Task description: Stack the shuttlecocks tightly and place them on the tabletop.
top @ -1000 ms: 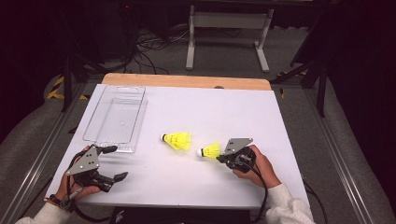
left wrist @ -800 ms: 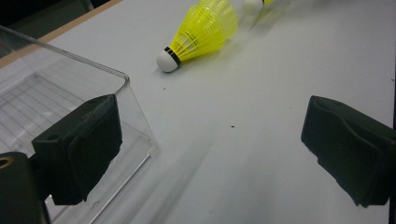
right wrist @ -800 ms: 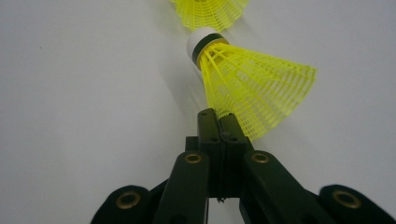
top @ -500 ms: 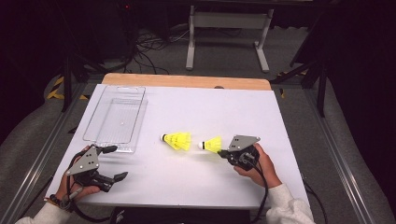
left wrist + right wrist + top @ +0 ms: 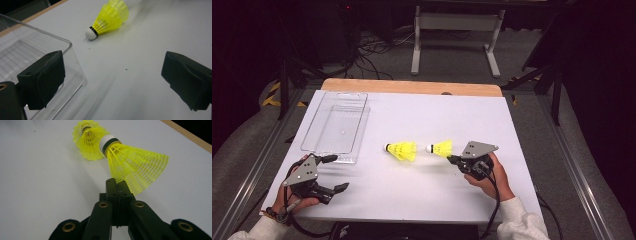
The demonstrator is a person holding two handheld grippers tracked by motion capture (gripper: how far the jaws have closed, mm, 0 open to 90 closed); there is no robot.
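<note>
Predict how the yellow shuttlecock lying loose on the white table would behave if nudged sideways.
The loose shuttlecock lies on its side, so it would probably roll in a curve around its rounded white tip. Its open mesh skirt suggests it is very light and would likely flex under pressure.

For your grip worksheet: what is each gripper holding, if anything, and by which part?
The right gripper pinches one shuttlecock by the rim of its yellow skirt. The left gripper is open, holding nothing.

Black two-jaw grippers (image 5: 453, 159) with brass-looking rivets, grey plates, white sleeves (image 5: 522, 222).
</note>
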